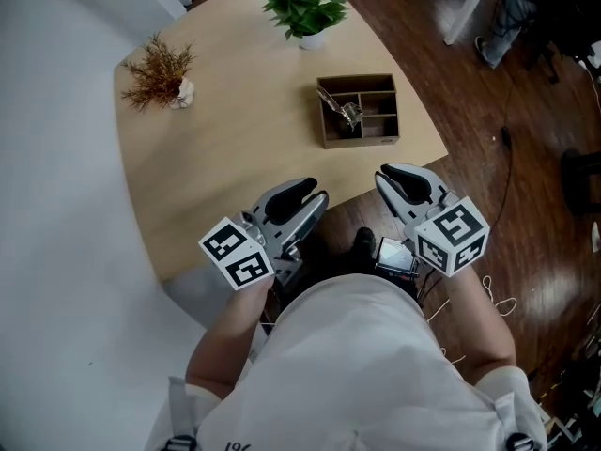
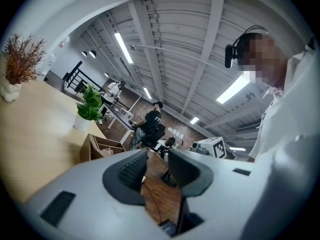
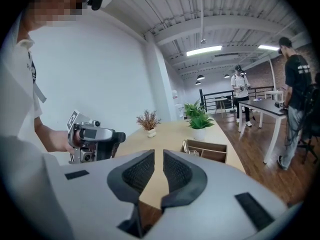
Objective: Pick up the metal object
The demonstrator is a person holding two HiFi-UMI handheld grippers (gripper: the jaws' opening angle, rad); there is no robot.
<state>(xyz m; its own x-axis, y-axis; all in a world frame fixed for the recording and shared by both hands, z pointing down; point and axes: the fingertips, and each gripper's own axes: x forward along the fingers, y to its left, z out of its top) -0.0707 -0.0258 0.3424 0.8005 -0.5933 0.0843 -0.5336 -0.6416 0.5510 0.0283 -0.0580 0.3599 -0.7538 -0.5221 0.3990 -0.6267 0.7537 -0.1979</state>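
Wooden divided box (image 1: 361,143) sits on the light wood surface (image 1: 235,148), toward its right side. The metal object (image 1: 340,109) lies tilted in the box's long left compartment, partly leaning on the wall. A green potted plant (image 1: 302,7) stands beyond the box, and a dried plant in a white vase (image 1: 161,71) is at the far left. The left gripper (image 1: 315,195) has its jaws apart with nothing between them. The right gripper (image 1: 387,178) has its jaws narrowly apart and is also empty. Both are at the near edge, well apart from the box.
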